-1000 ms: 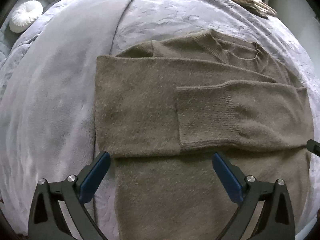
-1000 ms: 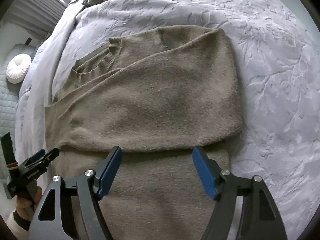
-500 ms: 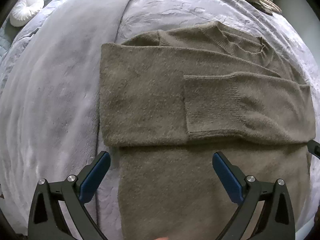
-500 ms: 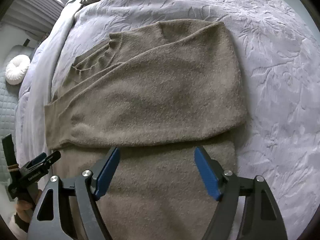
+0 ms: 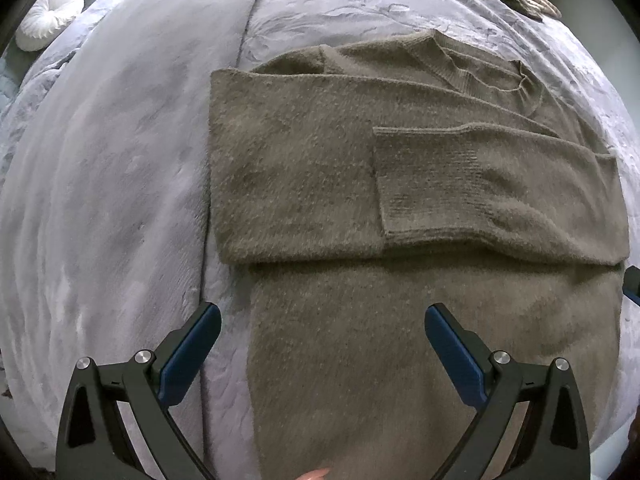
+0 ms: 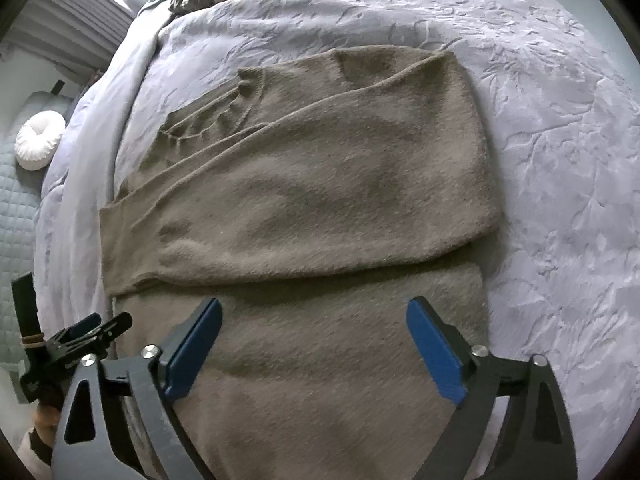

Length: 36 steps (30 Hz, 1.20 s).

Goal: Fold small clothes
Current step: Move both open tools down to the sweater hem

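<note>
While both grippers' jaws gape wide above the sweater (image 5: 360, 360) hem, bare bedspread (image 6: 560, 160) flanks its edges.

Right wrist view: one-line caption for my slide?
Open right tool poised over the lower body of a brown sweater, sleeves folded across, on a bed.

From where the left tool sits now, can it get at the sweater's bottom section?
Probably yes. The left tool is open and empty, its fingers straddling the brown sweater's left edge on the lavender bedspread. Nothing lies between them and the unfolded lower section; the sleeves are folded farther up.
</note>
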Motion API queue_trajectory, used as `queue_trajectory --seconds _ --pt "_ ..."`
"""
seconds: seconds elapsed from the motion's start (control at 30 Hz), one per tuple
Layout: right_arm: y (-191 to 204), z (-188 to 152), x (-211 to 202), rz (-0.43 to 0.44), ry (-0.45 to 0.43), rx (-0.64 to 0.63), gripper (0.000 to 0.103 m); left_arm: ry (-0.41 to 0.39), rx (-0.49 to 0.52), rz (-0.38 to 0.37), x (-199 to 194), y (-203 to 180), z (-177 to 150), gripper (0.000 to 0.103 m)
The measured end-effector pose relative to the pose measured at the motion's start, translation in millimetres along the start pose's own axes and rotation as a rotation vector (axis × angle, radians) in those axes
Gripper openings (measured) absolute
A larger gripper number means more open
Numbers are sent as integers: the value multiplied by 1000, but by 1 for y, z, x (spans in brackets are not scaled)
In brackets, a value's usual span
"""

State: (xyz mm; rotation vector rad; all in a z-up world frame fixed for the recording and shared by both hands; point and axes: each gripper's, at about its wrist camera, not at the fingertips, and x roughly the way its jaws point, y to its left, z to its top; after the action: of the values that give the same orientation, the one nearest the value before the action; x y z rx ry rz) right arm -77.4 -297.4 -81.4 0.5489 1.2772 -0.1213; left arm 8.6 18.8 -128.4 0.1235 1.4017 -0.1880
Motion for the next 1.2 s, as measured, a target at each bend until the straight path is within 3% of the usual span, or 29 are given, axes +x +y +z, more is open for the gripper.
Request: queue_trajectory --seconds 0.3,0.53,0.97,1.2 --pt "3 -13 -4 28 55 66 96 24 13 -5 -17 8 -17 102" --pt "13 -30 -17 101 29 95 103 38 43 -22 -37 11 -29 102" --pt "16 -69 -34 114 37 214 103 60 124 -26 -52 38 -58 102" --pt "6 -79 -30 143 123 225 103 88 108 -116 -54 56 -77 102"
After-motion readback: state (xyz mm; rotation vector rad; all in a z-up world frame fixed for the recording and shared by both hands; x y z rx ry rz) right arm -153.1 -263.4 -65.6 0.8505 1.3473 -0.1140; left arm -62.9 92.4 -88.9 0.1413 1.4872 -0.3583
